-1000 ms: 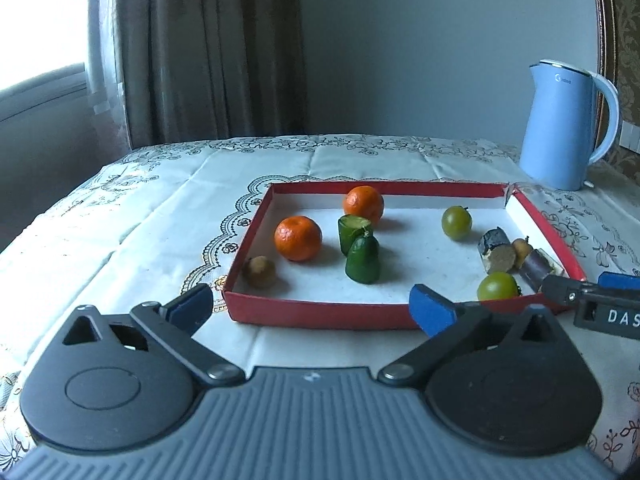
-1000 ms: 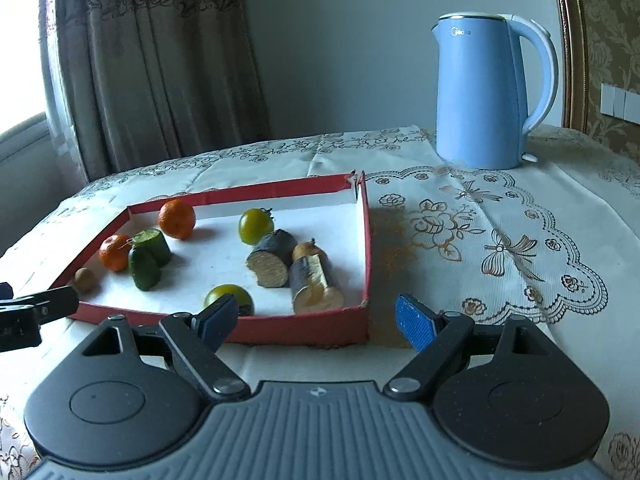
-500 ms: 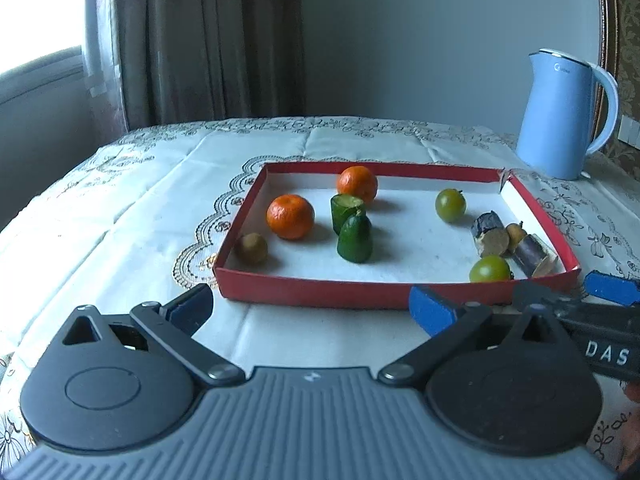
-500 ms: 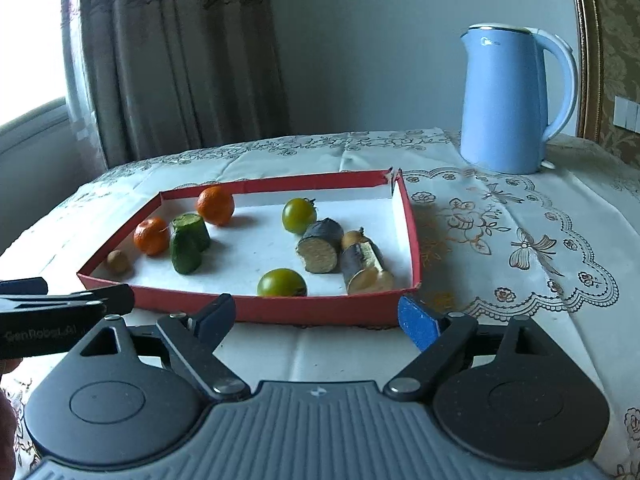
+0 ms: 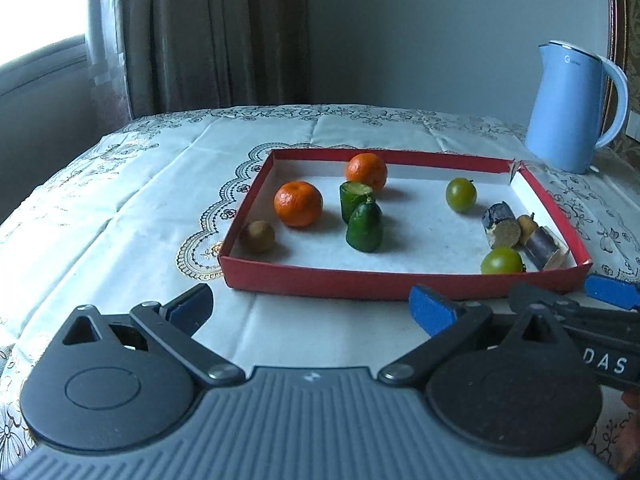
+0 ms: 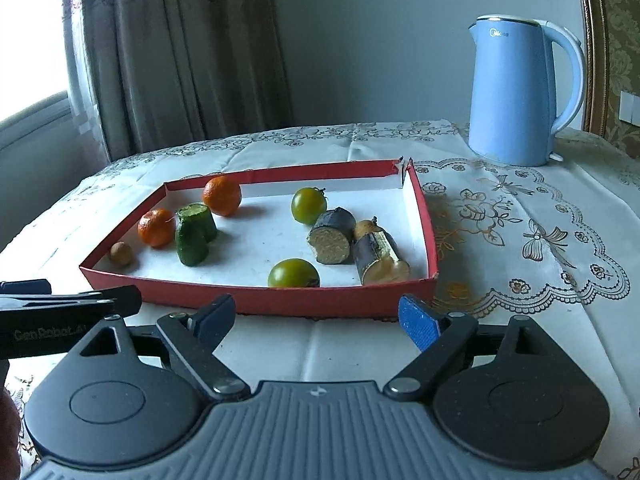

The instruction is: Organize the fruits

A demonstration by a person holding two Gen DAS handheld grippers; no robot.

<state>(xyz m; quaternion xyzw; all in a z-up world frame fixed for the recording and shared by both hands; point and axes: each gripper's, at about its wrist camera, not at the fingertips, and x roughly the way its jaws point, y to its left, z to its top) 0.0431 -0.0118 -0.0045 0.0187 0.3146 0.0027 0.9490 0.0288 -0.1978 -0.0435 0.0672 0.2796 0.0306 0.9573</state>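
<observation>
Along the bottom of the left wrist frame, the left claw (image 5: 310,304) spreads wide with nothing between its blue pads, hovering over the white embroidered cloth of the desk (image 5: 120,216). At the bottom of the right wrist frame, the right claw (image 6: 318,320) likewise stands wide and holds nothing; in the left view it shows at the lower right edge.

Just beyond both claws, at mid-frame, lies the shallow red cardboard tray with a white floor (image 5: 360,280), and all the fruit sits inside it. Nearest its front wall, toward the right, rests a green tomato (image 6: 294,273), with a dark purple sugarcane piece (image 6: 380,258) just beside it in the right corner. A second dark sugarcane piece (image 6: 332,236) lies behind, touching a small tan round fruit (image 6: 365,229). At the front left corner sits a small brown round fruit (image 5: 258,236). Mid-tray, two green cucumber stubs touch: the near one (image 5: 364,227) and the far one (image 5: 354,198), cut face up. Left of them is an orange mandarin (image 5: 298,210); farther back is another mandarin (image 5: 366,171). A second green tomato (image 5: 461,195) sits toward the back right.

At the upper right, well apart from the tray, a light blue electric kettle (image 6: 516,92) stands upright on the desk, before a brown curtain (image 6: 180,52) at upper left.
</observation>
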